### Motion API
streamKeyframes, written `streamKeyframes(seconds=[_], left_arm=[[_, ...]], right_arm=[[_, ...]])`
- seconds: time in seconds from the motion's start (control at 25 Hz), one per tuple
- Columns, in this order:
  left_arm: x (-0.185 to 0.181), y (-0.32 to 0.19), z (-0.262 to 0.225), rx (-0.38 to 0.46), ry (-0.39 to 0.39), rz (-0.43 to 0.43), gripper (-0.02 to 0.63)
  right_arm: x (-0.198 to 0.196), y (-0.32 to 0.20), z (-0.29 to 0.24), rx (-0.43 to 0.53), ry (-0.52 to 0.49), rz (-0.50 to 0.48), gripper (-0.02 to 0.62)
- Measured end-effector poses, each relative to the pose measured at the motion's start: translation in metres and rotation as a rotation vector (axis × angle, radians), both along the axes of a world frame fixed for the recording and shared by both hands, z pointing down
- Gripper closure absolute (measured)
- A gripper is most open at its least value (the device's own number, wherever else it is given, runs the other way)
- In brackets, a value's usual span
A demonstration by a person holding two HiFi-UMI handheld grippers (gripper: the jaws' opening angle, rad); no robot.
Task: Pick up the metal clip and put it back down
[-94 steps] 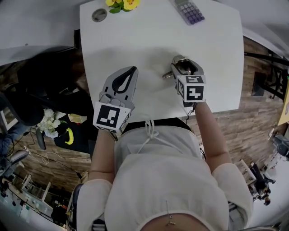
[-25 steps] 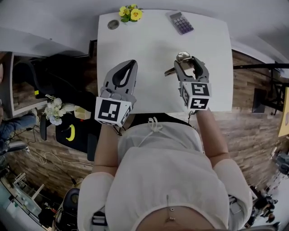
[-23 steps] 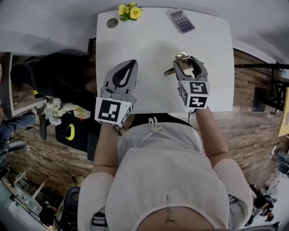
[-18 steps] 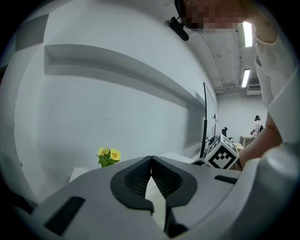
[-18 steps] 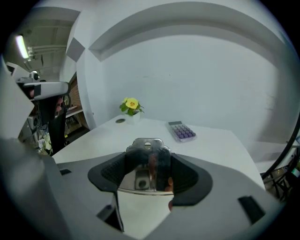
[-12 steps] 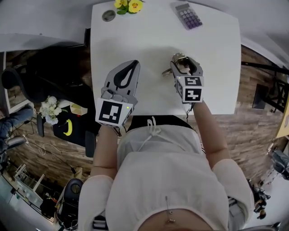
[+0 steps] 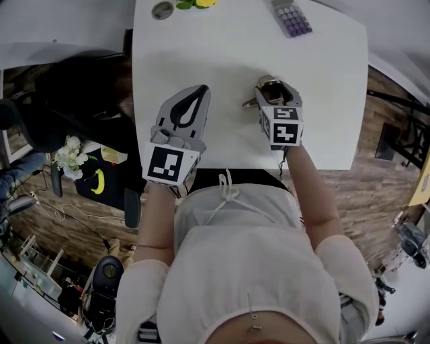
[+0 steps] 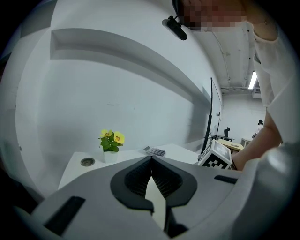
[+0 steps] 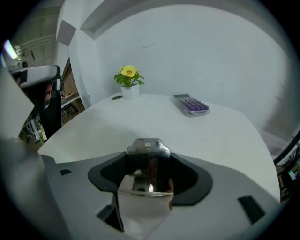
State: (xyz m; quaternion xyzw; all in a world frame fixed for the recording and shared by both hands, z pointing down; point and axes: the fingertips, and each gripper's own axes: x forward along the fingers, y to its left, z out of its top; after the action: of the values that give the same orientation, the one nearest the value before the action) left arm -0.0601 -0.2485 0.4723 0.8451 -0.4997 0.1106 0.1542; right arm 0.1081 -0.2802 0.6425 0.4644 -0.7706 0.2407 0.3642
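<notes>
Over the table (image 7: 201, 54), the right claw (image 7: 273, 91) grips the metal clip (image 9: 147, 148).

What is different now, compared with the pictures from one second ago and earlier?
Both tools came down toward the table, the right tool shut on the metal clip. Unchanged: the clip stays held, the left tool shut and empty, calculator and flowers in place.

Bare table (image 7: 228, 60); calculator (image 7: 290, 16), flowers (image 9: 128, 75) along far edge
</notes>
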Motion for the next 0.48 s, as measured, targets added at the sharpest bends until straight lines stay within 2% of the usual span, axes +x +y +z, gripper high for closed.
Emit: streamKeyframes(seconds=[0.12, 0.24, 0.32, 0.48], left_arm=[[-0.002, -0.001, -0.001, 0.027, 0.017, -0.013, 0.588], [-0.002, 0.002, 0.001, 0.004, 0.01, -0.009, 0.588], [-0.002, 0.002, -0.002, 0.025, 0.017, -0.007, 0.588], [0.0, 0.003, -0.014, 0.07, 0.031, -0.012, 0.588]], right_arm=[[0.0, 0.0, 0.001, -0.001, -0.004, 0.01, 0.299], [0.001, 0.0, 0.0, -0.004, -0.003, 0.012, 0.293], [0.0, 0.0, 0.0, -0.001, 0.0, 0.015, 0.29], [-0.004, -0.001, -0.015, 0.055, -0.028, 0.013, 0.231]])
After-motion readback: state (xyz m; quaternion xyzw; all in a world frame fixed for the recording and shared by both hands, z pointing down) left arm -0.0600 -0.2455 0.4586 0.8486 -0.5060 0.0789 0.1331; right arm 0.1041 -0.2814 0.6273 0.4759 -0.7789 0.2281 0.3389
